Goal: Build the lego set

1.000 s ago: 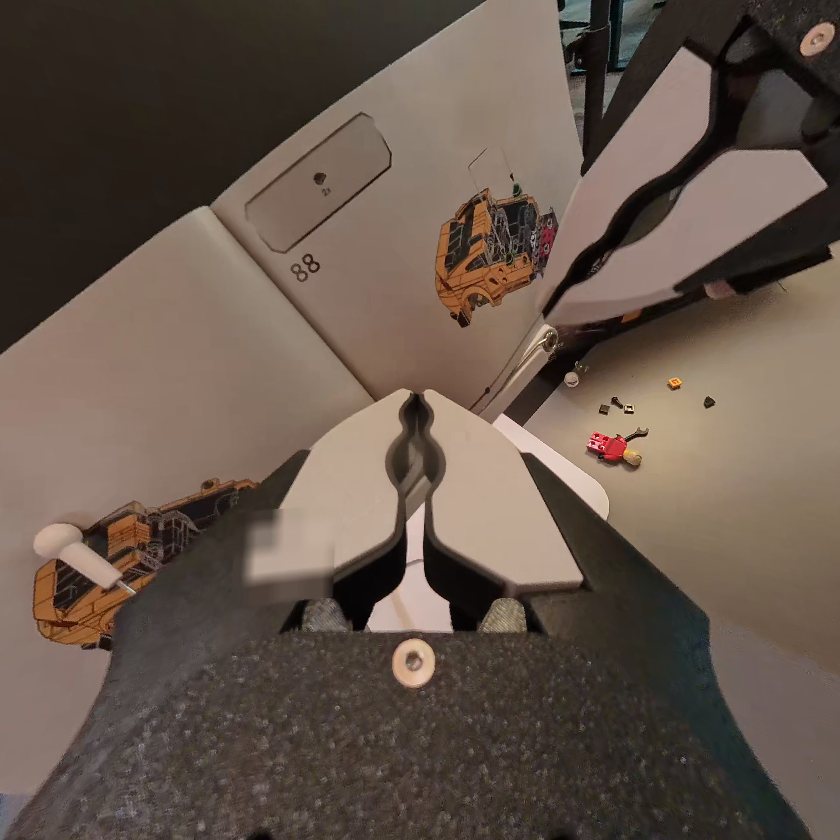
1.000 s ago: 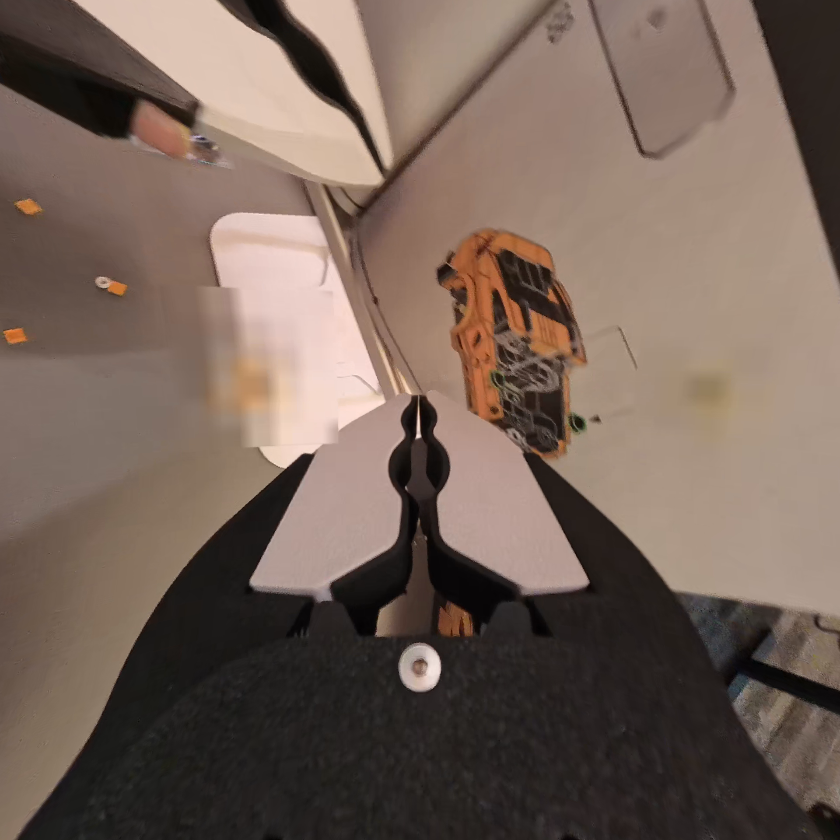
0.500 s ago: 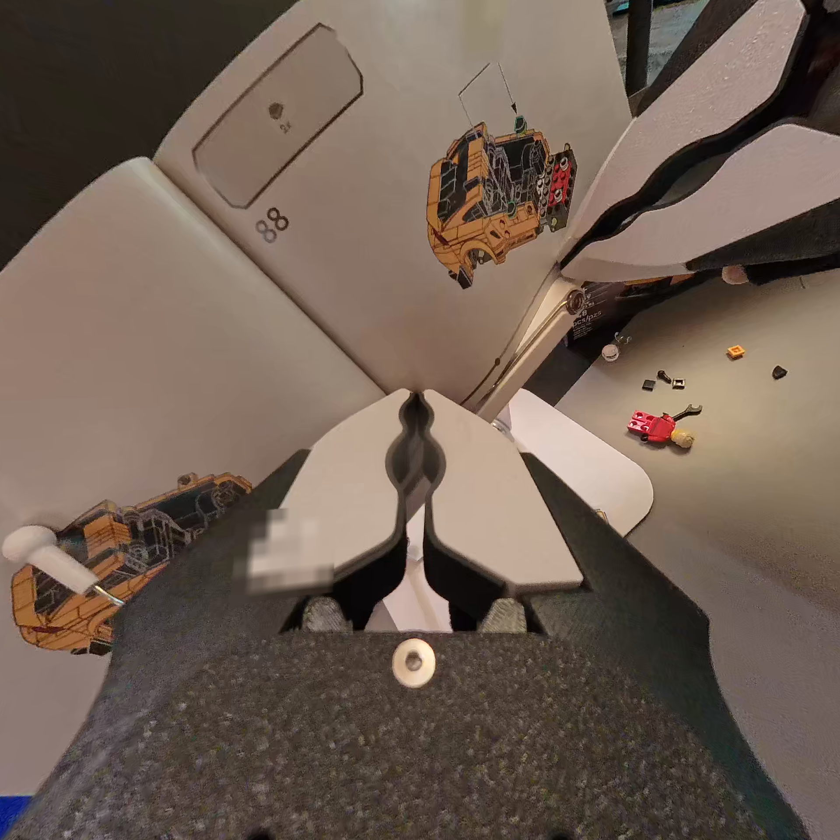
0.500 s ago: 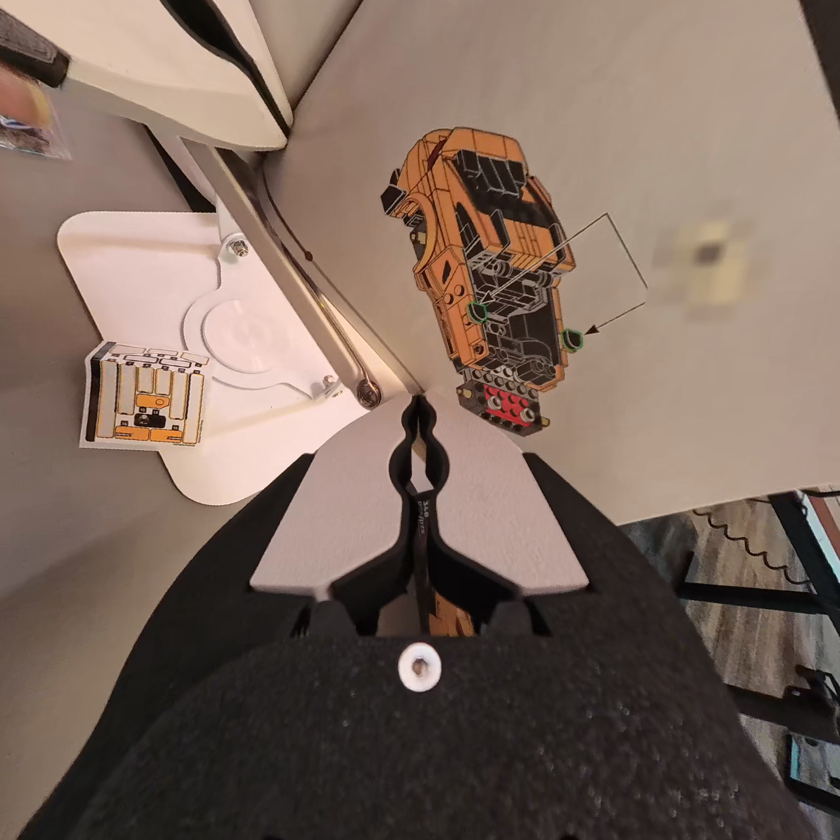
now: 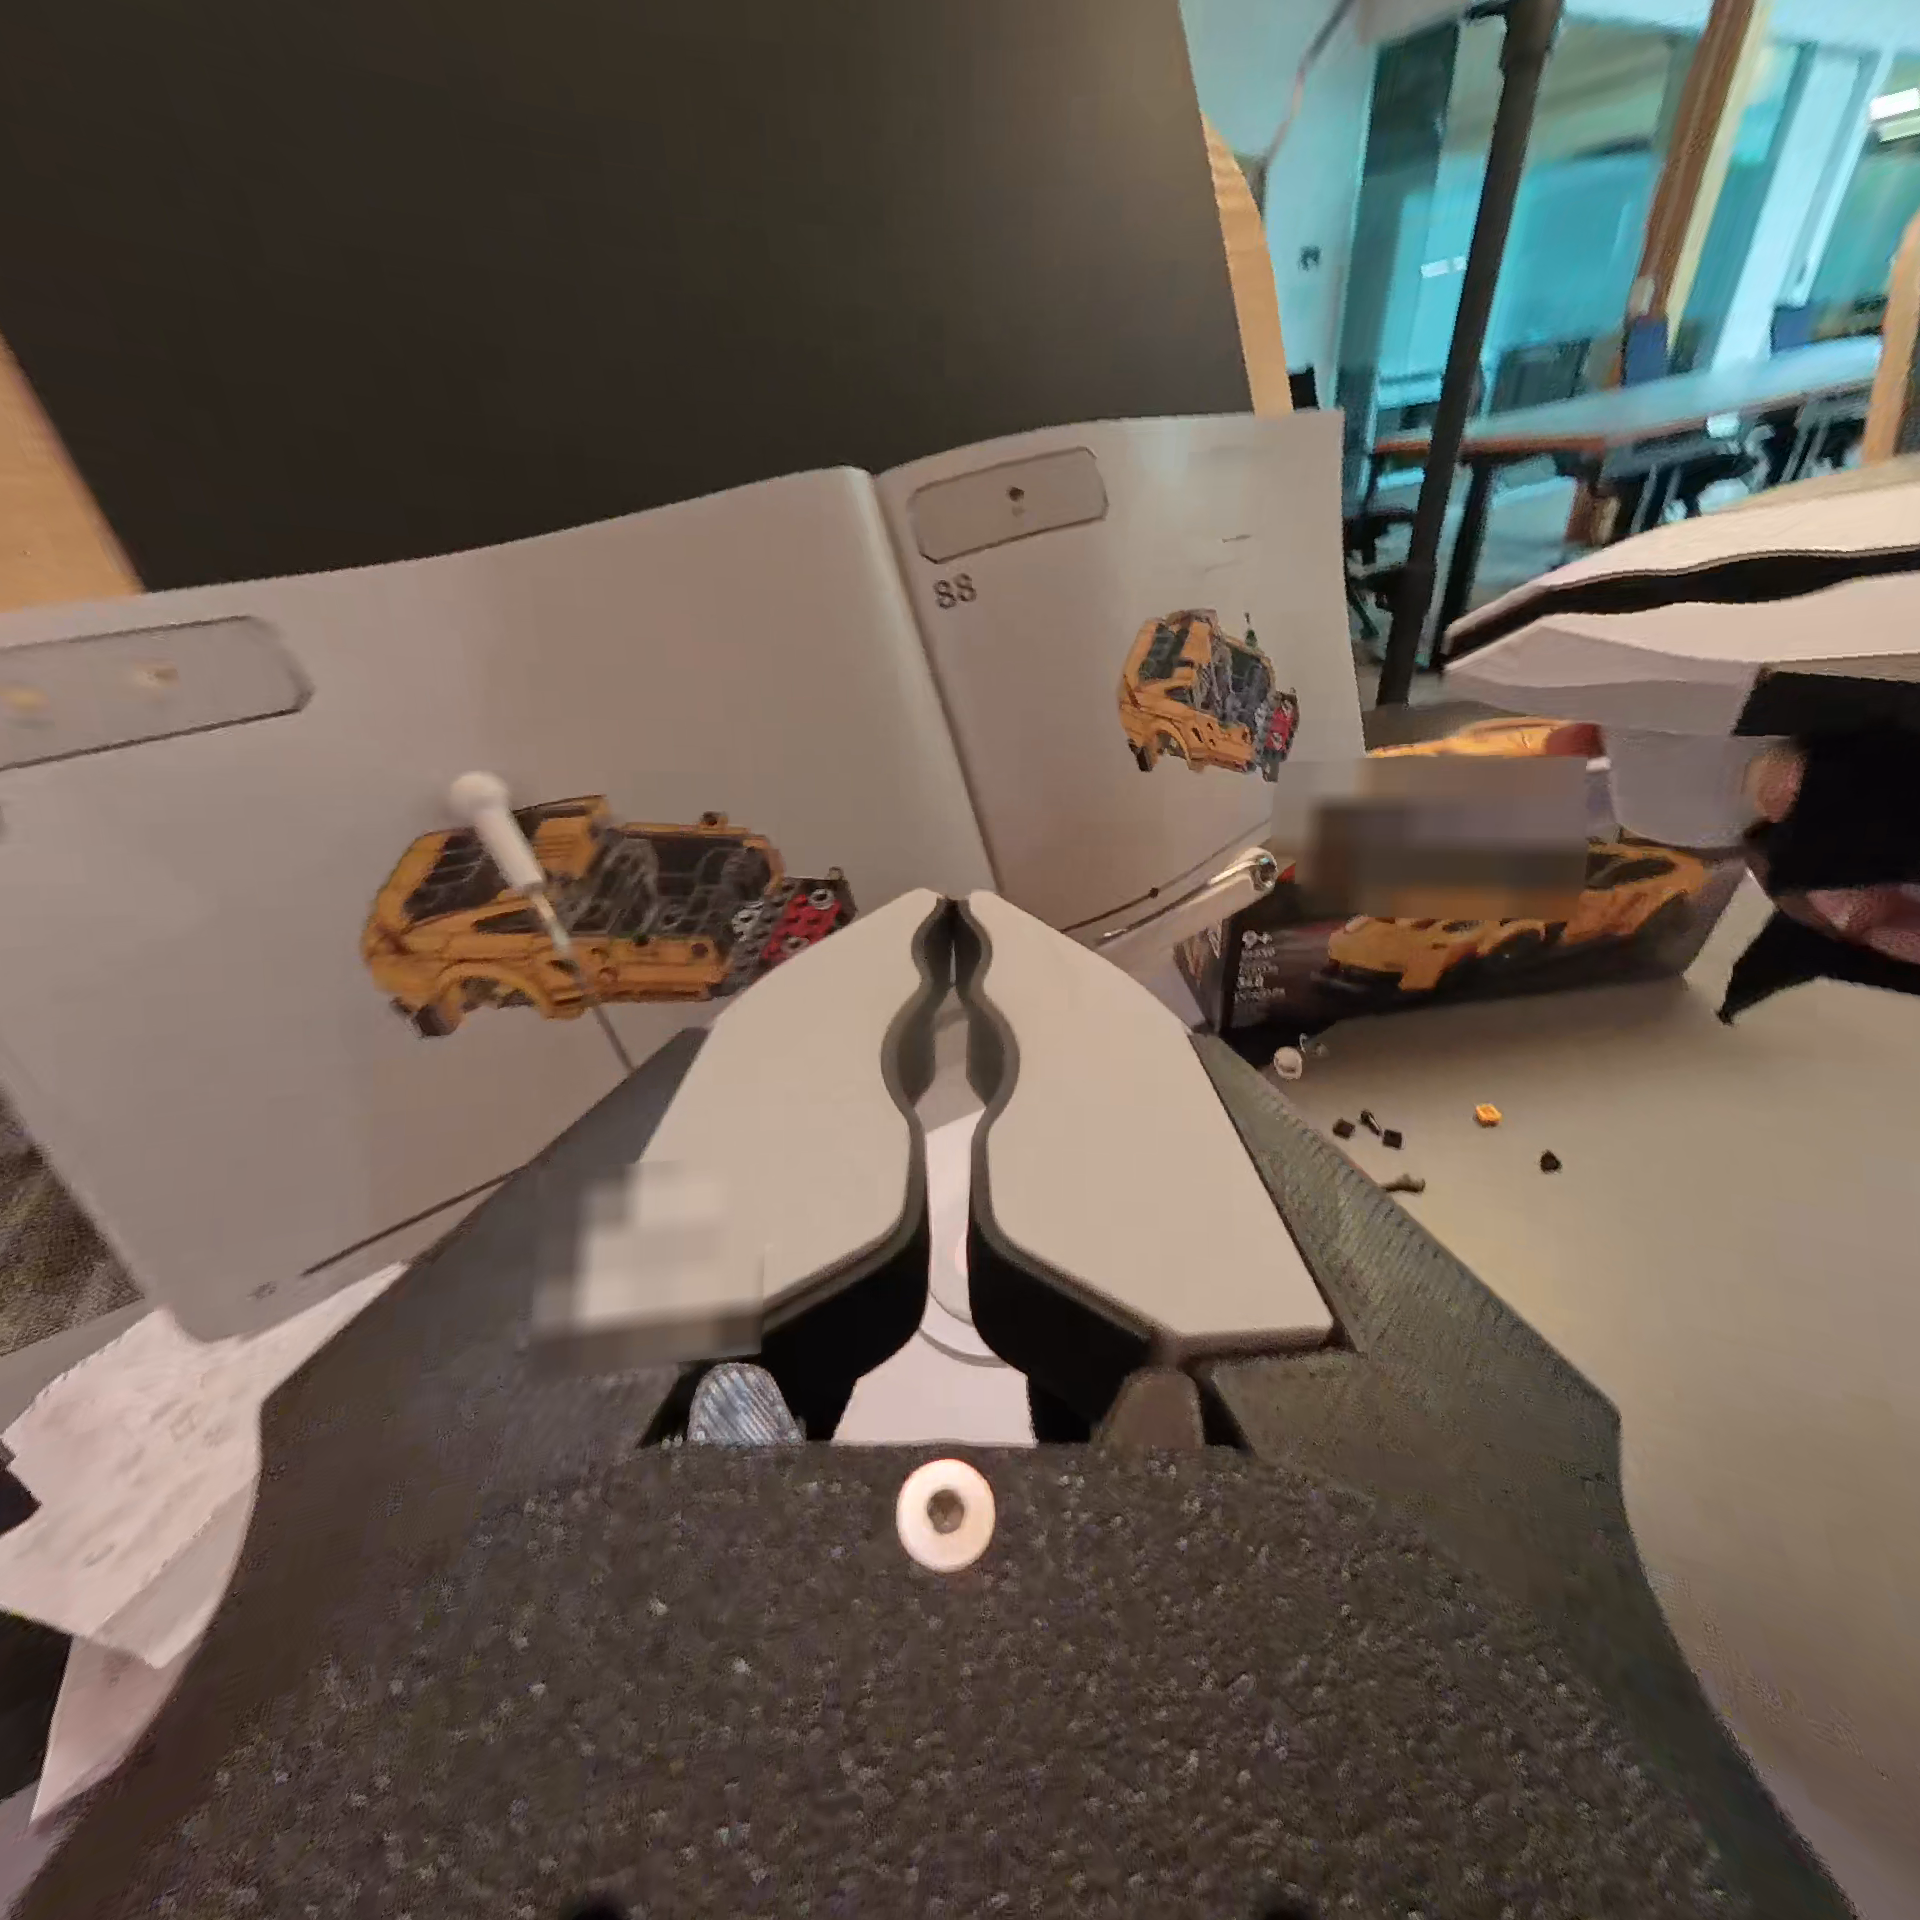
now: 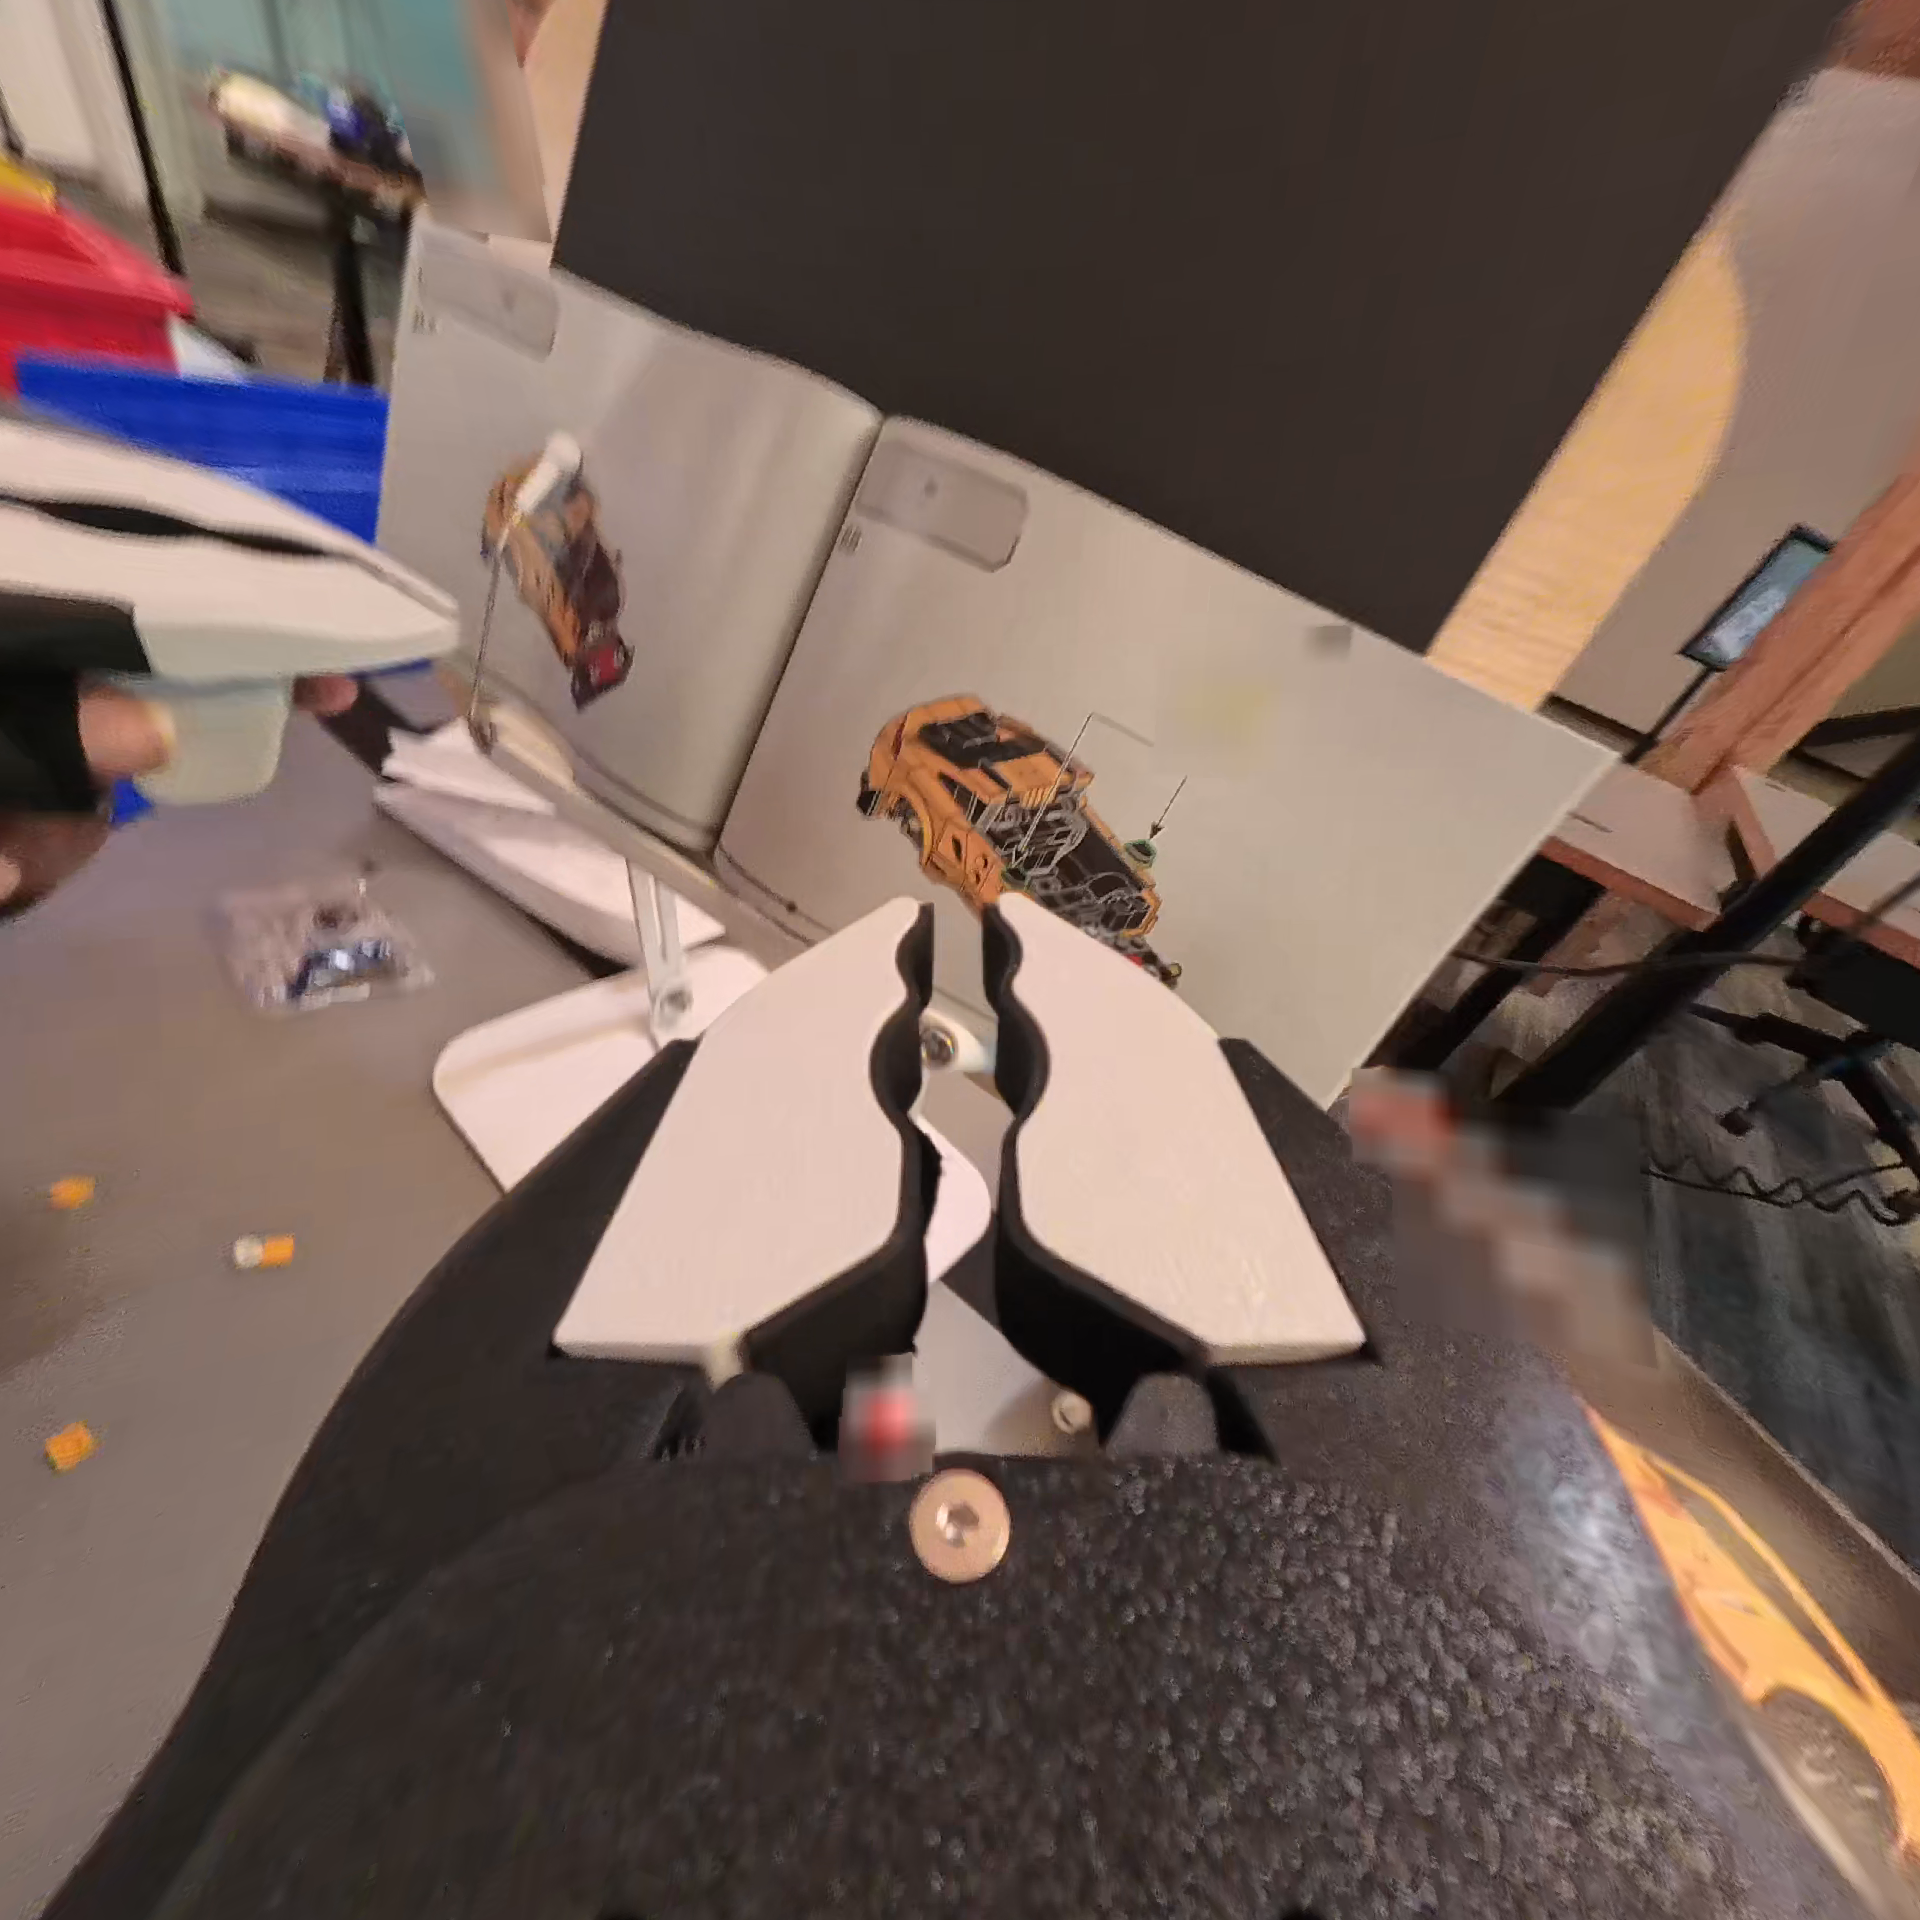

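Printed pages of an open booklet (image 5: 727, 727) are propped at 12 o'clock; the left hand-held gripper (image 5: 951, 914) is closed on nothing, the right hand-held gripper (image 6: 958, 914) slightly parted and bare, a boxed set (image 5: 1455, 935) lying at 2 o'clock.

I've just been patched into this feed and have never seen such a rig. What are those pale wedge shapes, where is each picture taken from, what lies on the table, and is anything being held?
Each picture comes from a camera on a hand-held gripper, looking forward along its two pale fingers. A person carries one in each hand.

The left gripper has its fingertips together with nothing between them. The right gripper has a narrow gap between its fingertips and also holds nothing. Each gripper also shows at the side of the other's view.

In front of both stands an open instruction booklet with drawings of a yellow toy car, propped on a white stand. On the grey table lie a dark toy box, small loose toy bricks, a small clear bag of parts and some white papers.
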Demonstrator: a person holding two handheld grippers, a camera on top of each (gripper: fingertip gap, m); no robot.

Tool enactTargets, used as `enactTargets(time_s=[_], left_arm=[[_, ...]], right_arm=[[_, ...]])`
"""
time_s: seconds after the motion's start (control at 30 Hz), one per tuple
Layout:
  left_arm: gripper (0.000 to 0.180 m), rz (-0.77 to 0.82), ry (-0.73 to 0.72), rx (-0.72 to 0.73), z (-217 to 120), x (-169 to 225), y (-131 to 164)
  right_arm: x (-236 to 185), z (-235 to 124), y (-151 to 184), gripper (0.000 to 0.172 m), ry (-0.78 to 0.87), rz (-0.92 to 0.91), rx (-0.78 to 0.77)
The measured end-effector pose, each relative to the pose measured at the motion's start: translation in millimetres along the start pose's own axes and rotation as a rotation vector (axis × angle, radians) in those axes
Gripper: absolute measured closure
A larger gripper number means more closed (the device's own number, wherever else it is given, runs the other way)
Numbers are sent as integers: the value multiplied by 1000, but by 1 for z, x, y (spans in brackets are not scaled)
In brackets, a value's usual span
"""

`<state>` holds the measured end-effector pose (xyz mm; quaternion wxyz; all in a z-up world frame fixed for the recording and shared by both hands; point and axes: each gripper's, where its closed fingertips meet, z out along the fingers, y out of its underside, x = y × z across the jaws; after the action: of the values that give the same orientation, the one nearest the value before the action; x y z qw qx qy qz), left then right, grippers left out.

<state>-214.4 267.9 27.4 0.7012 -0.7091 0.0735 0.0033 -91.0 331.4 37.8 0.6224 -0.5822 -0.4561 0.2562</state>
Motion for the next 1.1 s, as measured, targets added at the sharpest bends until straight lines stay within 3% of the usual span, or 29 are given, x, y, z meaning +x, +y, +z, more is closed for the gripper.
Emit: enactTargets(time_s=[0.13, 0.33, 0.47, 0.93, 0.97, 1.0, 1.1], left_arm=[[180, -59, -91, 113, -23, -16, -6], [180, -115, -192, 176, -52, -34, -6], [180, -105, -245, 159, -56, -43, 3], [180, -49, -286, 87, -55, -65, 12], [157, -49, -264, 76, -54, -64, 13], [150, -56, -244, 49, -51, -64, 16], [150, -84, -218, 65, -52, -64, 13]], right_arm=[[-1, -14, -11, 158, 108, 161, 140], [-5, -31, 10, 155, 259, 273, 213], [-7, -33, 17, 172, 266, 262, 209], [-34, -28, 18, 172, 189, 148, 202], [-35, -26, 20, 172, 180, 150, 199], [-37, -25, 21, 171, 175, 148, 198], [-42, -23, 22, 170, 160, 121, 194]])
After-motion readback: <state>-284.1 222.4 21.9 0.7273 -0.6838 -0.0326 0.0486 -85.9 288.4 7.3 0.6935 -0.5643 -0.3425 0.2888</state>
